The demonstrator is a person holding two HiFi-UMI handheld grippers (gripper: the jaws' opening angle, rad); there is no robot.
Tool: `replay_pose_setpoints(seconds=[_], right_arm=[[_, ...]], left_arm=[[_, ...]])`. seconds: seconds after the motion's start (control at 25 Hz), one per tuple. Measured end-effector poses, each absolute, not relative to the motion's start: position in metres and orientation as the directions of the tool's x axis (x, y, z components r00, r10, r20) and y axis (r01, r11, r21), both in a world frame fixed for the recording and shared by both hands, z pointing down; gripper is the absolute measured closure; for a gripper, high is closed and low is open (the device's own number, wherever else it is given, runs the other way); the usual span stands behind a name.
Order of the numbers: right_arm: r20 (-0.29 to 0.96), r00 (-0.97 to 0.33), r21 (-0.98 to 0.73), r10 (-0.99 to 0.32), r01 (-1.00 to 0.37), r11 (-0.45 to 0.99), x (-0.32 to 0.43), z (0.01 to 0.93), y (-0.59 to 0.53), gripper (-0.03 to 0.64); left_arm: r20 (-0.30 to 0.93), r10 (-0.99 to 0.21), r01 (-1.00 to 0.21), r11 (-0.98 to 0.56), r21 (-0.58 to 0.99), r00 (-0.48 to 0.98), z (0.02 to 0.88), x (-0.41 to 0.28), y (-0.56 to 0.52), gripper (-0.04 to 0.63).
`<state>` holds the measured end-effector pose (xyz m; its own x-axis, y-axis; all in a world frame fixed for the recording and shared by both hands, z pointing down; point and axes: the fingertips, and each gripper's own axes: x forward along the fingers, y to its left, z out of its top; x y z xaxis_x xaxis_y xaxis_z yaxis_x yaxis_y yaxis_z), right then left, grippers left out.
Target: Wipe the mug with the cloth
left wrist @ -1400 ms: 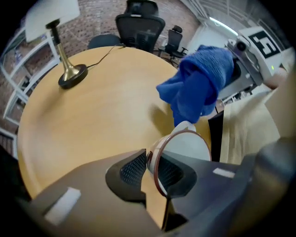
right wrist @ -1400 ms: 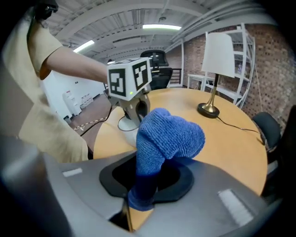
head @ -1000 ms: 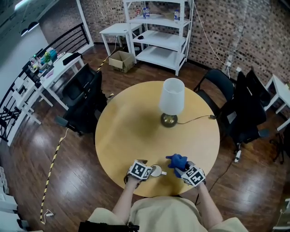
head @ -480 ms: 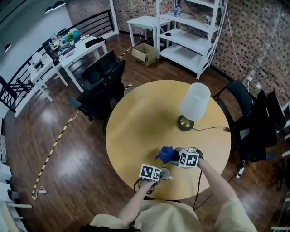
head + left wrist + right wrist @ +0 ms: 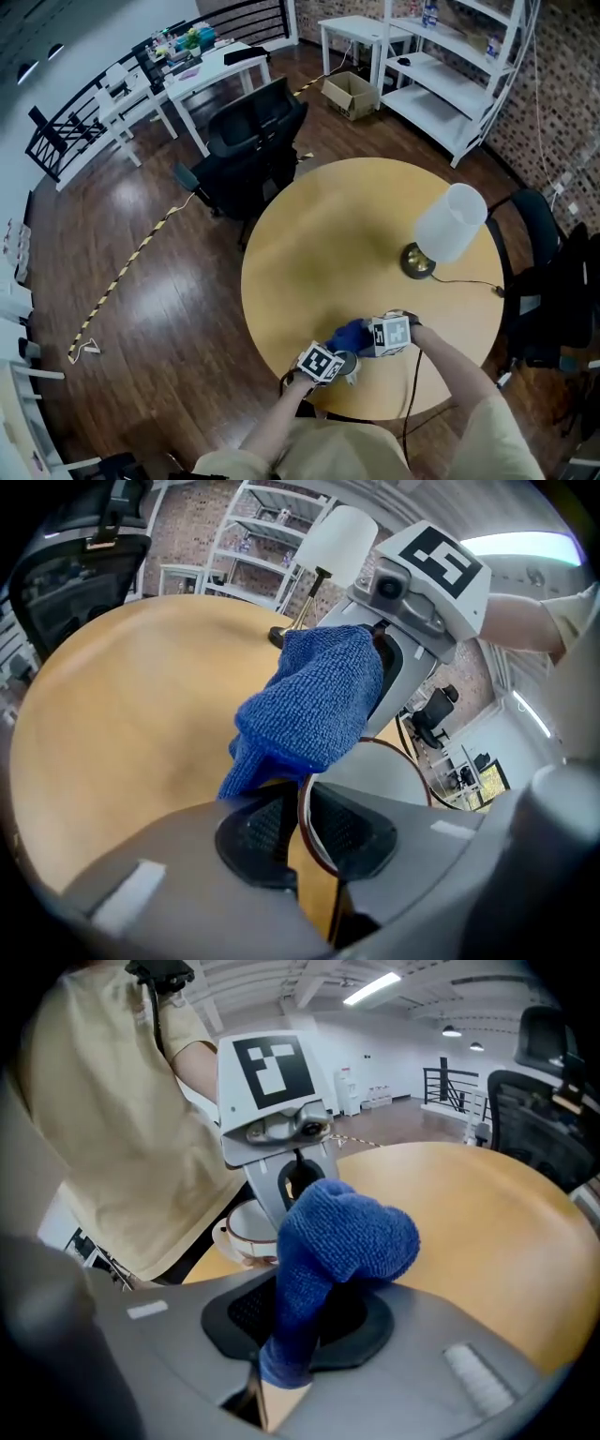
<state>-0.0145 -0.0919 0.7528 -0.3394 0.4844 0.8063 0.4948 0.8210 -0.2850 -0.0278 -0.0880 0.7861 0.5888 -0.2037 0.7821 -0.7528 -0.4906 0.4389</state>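
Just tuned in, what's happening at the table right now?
A person at the round wooden table is working with two handheld grippers. The left gripper is shut on the rim of the white mug, which sits near the table's near edge. The right gripper is shut on the blue cloth, and the cloth's bunched end is right beside the mug. I can't tell whether they touch. A lamp stands further back.

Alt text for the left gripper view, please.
The left claw is shut on the rim of a white mug. Just beyond, the right claw holds a blue cloth close to it, with a wooden table and lamp behind.
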Motion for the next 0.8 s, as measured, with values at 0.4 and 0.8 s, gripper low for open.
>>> replay_pose_setpoints(seconds=[0.4, 0.8], right_arm=[[0.819, -0.431, -0.19, 0.378, 0.418, 0.888, -0.003, 0.745, -0.084, 0.537], [0.807, -0.473, -0.16, 0.353, 0.401, 0.902, 0.007, 0.738, -0.032, 0.538]], left_arm=[[0.785, -0.243, -0.818, -0.264, 0.512, 0.57, 0.79, -0.038, -0.088, 0.56], [0.788, -0.244, -0.825, -0.125, 0.552, 0.565, 0.796, -0.048, -0.088, 0.552]])
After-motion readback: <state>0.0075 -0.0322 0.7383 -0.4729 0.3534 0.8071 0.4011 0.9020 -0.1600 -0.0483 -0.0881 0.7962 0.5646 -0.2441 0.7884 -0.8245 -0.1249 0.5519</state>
